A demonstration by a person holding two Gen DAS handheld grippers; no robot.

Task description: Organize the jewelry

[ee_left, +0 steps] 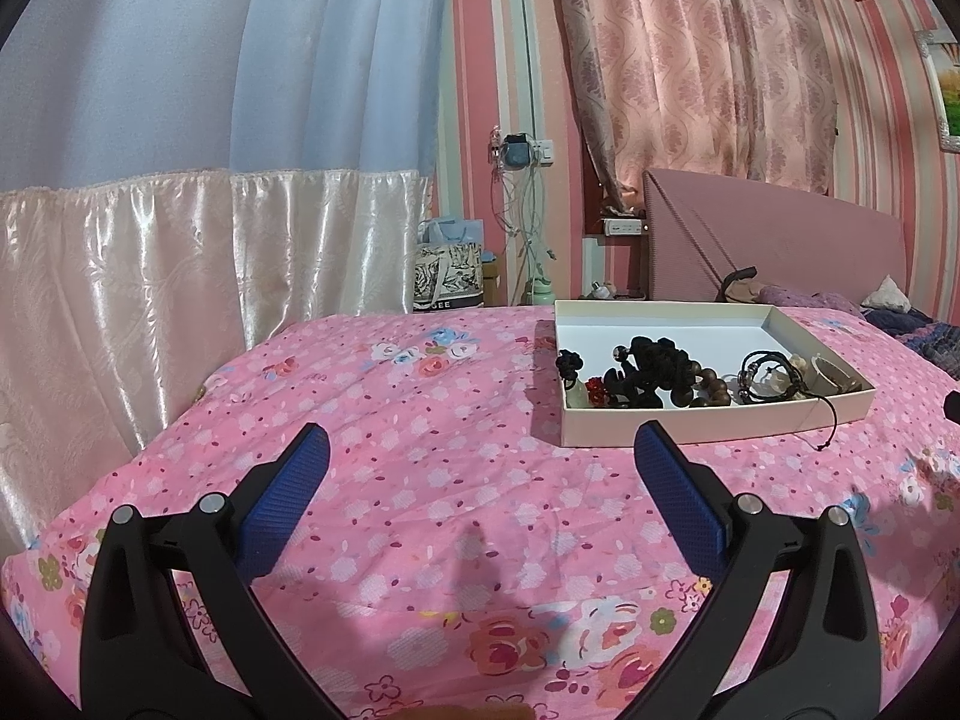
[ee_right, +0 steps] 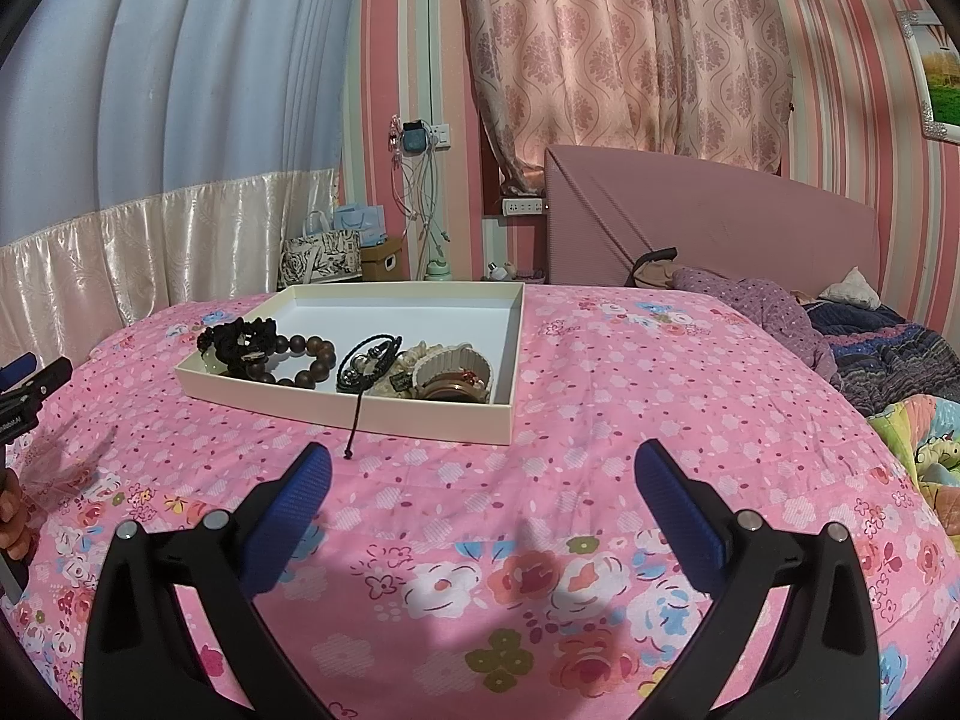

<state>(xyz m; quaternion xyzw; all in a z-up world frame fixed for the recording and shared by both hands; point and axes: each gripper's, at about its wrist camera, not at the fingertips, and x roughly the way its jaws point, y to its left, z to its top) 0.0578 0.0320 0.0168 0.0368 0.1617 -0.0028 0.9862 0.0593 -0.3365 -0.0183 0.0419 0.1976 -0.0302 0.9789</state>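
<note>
Jewelry (ee_right: 336, 354) all sits piled in the near end of the white box (ee_right: 510, 354) on the bedspread (ee_right: 600, 420); one cord (ee_right: 357, 414) hangs out. Sorting looks unstarted or finished, unclear. Left gripper (ee_left: 480, 456) and right gripper (ee_right: 483, 468) both wide, empty, near the box.

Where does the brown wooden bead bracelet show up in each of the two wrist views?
Left wrist view: the brown wooden bead bracelet lies right of centre, at the near edge inside the shallow white box.
Right wrist view: the bracelet sits left of centre, in the box's near-left part.
Shared landmark: the black cord draped over the box's near wall onto the pink floral bedspread.
</note>
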